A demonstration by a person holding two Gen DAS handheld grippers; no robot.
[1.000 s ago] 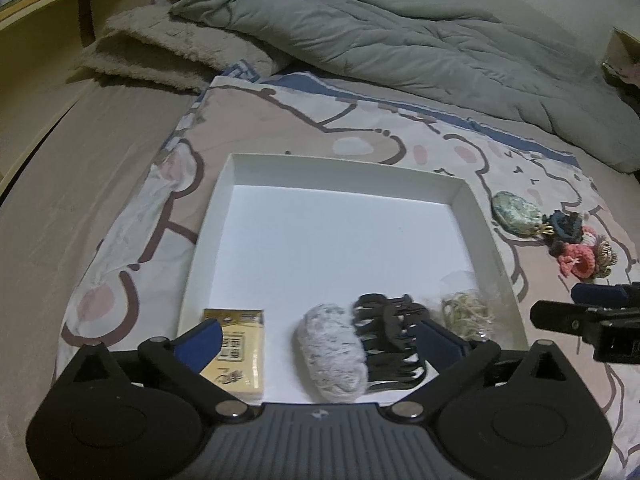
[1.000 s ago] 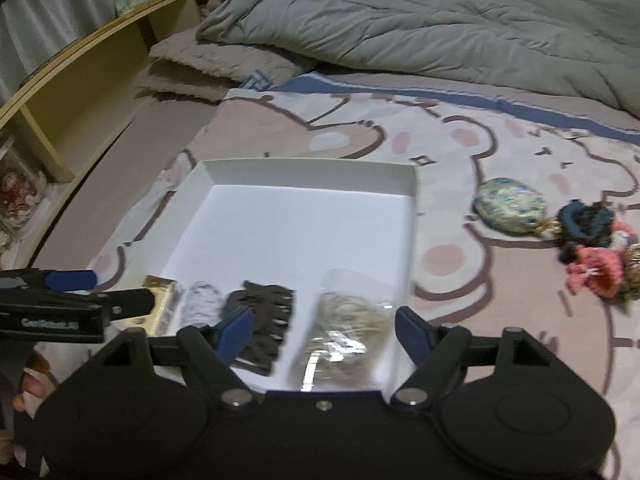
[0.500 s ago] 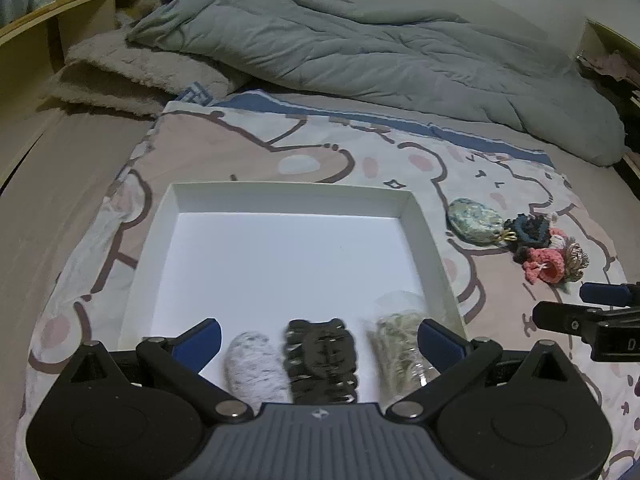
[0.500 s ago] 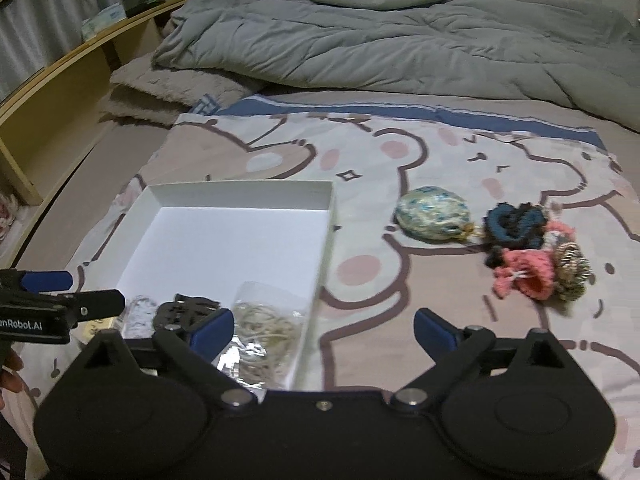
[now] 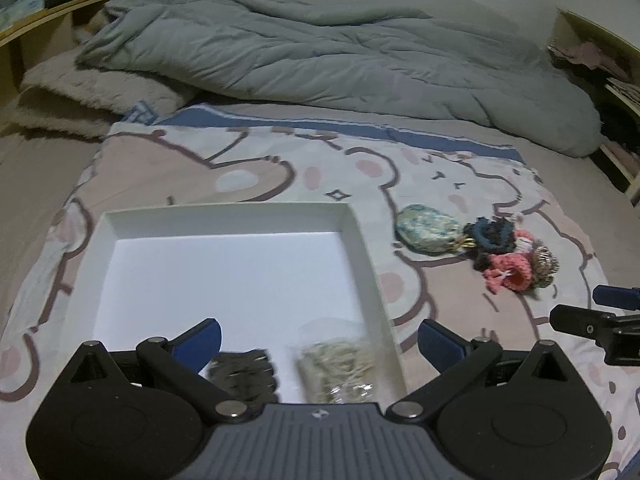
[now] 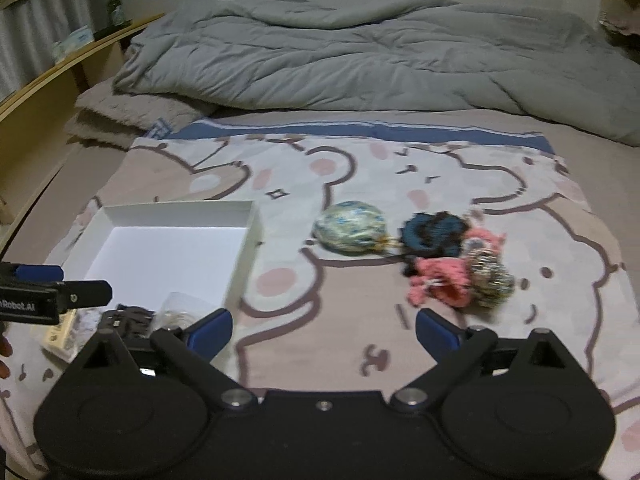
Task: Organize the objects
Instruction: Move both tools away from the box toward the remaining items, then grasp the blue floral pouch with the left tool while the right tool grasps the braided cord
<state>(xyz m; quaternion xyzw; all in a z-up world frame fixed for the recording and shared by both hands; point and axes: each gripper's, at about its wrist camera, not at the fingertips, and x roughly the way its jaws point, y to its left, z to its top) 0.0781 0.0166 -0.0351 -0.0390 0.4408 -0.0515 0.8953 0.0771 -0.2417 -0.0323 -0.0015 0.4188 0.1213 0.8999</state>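
Note:
In the left wrist view my left gripper point(image 5: 320, 338) hangs open over the near right corner of a white tray point(image 5: 228, 212). A black hair claw point(image 5: 244, 372) and a clear bag of rubber bands point(image 5: 340, 364) lie in the tray beneath it. The jaws of my right gripper point(image 6: 324, 330) are opening, with only bear-print cloth between them. Ahead of it lie a patterned oval pouch point(image 6: 350, 226), a dark blue scrunchie point(image 6: 434, 230), a pink scrunchie point(image 6: 440, 280) and a gold-flecked one point(image 6: 490, 276). A yellow box point(image 6: 60, 332) shows at the tray's near left.
A bear-print cloth point(image 6: 400, 176) covers the bed under everything. A grey duvet point(image 6: 360, 52) is heaped at the back, with a beige fluffy blanket point(image 6: 132, 108) to its left. A wooden shelf point(image 6: 48, 80) runs along the left side. Another shelf point(image 5: 600, 52) stands far right.
Both grippers have moved right: the tray has slid left in each view and the pouch and scrunchies are now nearer the middle. The right jaws have widened. The yellow box has left the left wrist view.

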